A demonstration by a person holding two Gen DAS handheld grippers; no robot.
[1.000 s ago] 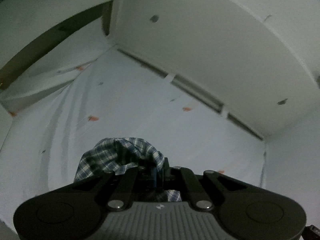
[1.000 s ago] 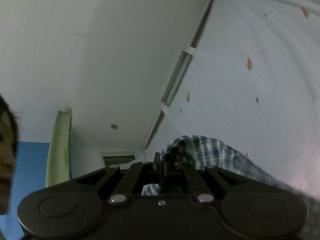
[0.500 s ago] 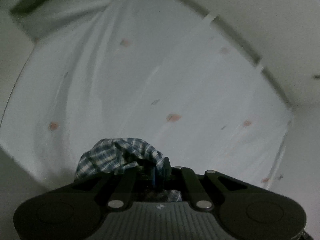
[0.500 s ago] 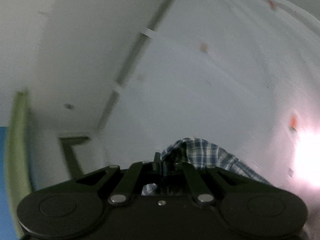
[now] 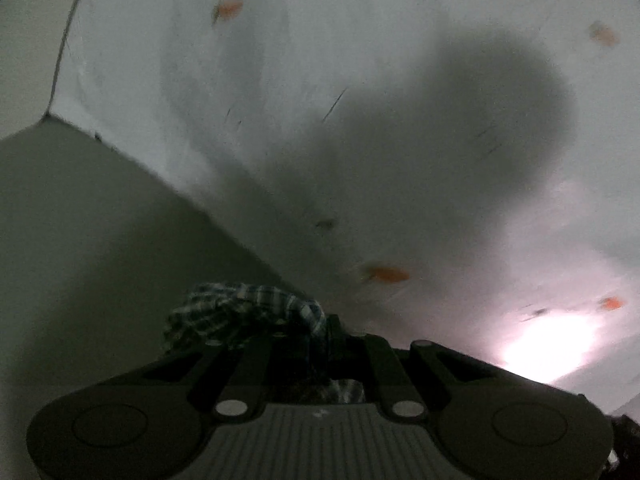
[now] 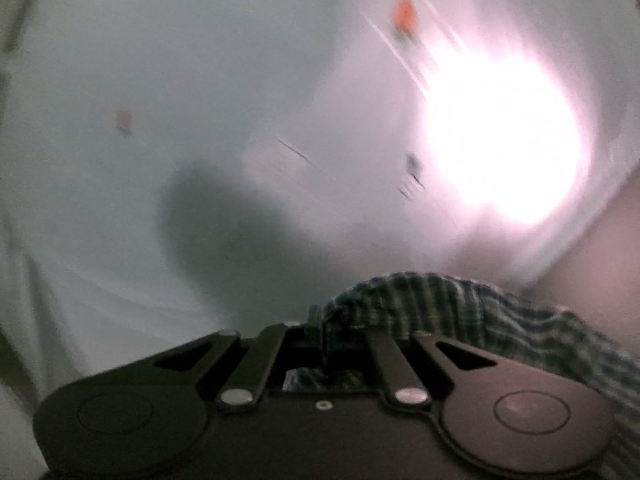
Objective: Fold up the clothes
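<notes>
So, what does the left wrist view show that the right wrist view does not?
Only the left wrist view shows the sheet's edge, with a dark drop below it. Only the right wrist view shows the big glare patch. Both show a gripper shut on the plaid cloth, left gripper and right gripper, over the white sheet with orange marks.

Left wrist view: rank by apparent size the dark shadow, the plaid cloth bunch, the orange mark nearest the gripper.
1. Dark shadow on the white sheet, largest.
2. Blue-white plaid cloth bunched at the left gripper; nearness inflates it.
3. Orange mark, smallest.
</notes>
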